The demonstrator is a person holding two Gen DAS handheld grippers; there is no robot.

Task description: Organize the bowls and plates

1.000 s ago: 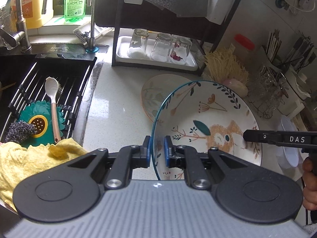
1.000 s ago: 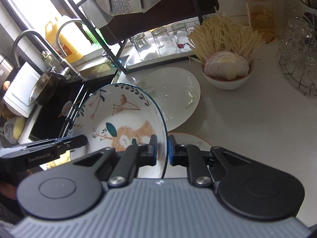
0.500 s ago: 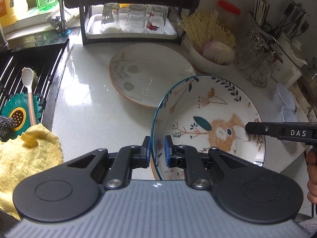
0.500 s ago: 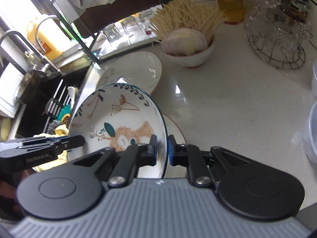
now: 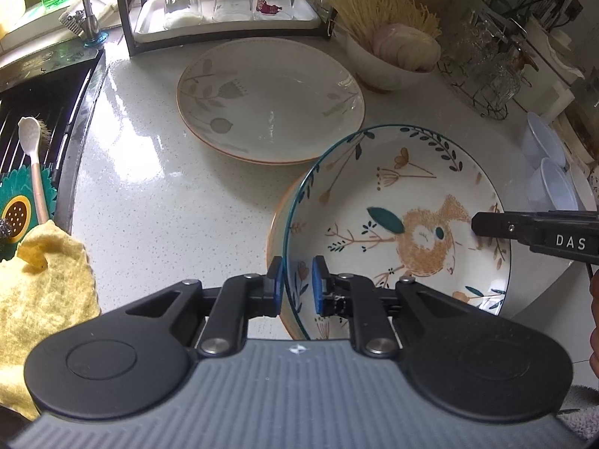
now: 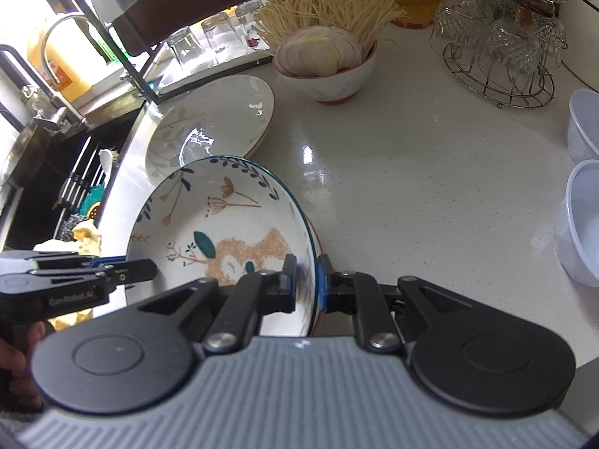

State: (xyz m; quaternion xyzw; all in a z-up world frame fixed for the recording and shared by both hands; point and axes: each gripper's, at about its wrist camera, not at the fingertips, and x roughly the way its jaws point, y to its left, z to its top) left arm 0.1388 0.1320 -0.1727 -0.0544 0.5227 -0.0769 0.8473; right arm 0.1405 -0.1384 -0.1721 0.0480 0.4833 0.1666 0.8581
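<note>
A deep blue-rimmed plate with a bear and leaf print [image 5: 404, 205] [image 6: 224, 220] is held between both grippers. My left gripper [image 5: 297, 284] is shut on its left rim. My right gripper [image 6: 307, 286] is shut on its right rim; its finger also shows in the left wrist view [image 5: 531, 228]. The plate hangs just above an orange-rimmed plate [image 5: 275, 232] [image 6: 316, 241] on the counter, mostly hidden under it. A larger orange-rimmed plate with a pale leaf print [image 5: 269, 97] [image 6: 209, 123] lies further back.
A bowl of sliced onion and noodles [image 5: 393, 52] [image 6: 325, 63] stands behind. A wire rack of glasses [image 6: 501, 52] is at the right, plastic tubs [image 6: 584, 220] at the right edge. The sink [image 5: 33, 112] with spoon and yellow cloth [image 5: 41, 280] is left.
Both grippers have carried the bear plate back from the dish rack and down over the orange-rimmed plate near the counter's front. Both grips are unchanged.
</note>
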